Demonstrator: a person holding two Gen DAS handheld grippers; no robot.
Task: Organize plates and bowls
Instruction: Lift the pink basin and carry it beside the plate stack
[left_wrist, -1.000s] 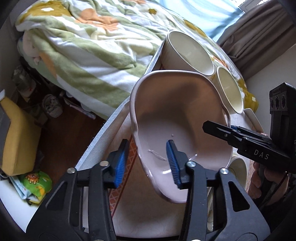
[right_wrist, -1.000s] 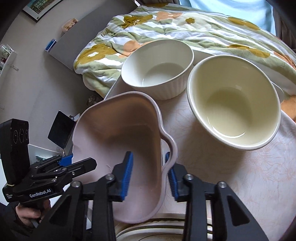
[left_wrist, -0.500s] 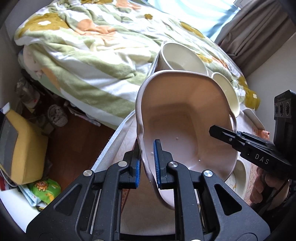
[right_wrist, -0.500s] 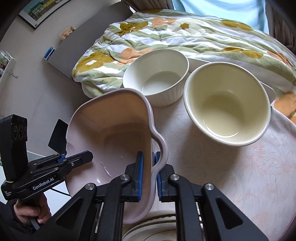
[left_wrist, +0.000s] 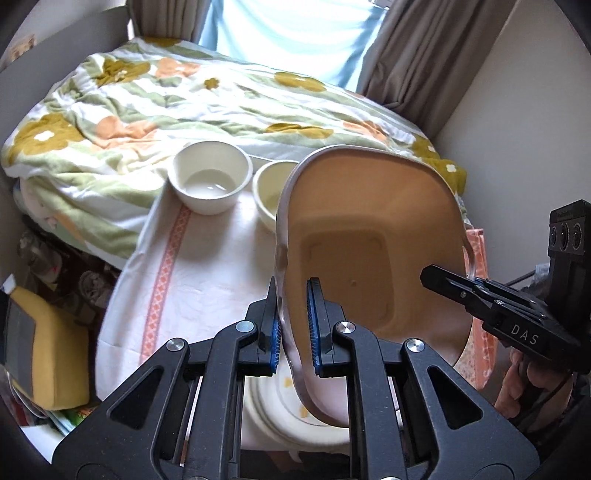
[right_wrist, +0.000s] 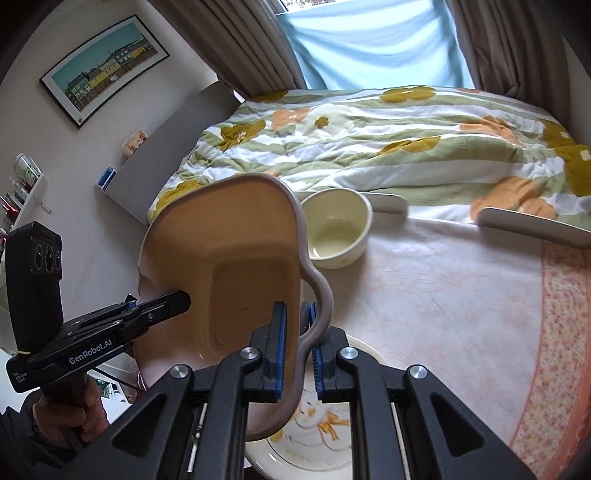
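A pink squarish dish (left_wrist: 369, 229) with handles hangs tilted above the table, held at both ends. My left gripper (left_wrist: 294, 317) is shut on its near rim; in the right wrist view it (right_wrist: 173, 299) grips the dish's (right_wrist: 229, 236) far side. My right gripper (right_wrist: 297, 332) is shut on the looped handle, and it (left_wrist: 443, 277) reaches in from the right in the left wrist view. Beyond the dish stand a white ribbed bowl (left_wrist: 208, 182) and a cream bowl (left_wrist: 271, 188) (right_wrist: 338, 229). A patterned plate (left_wrist: 273, 406) (right_wrist: 325, 435) lies under the dish.
The table (left_wrist: 207, 266) (right_wrist: 443, 295) wears a pale cloth with orange borders. A bed with a floral duvet (right_wrist: 369, 140) lies right behind it. Two white curved chair backs (right_wrist: 532, 225) stand at the far edge. A yellow box (left_wrist: 48, 350) sits low on the left.
Both grippers shut on the pink dish's rim, then lifted it up and back from the two bowls. It now hangs tilted, high over the plate.
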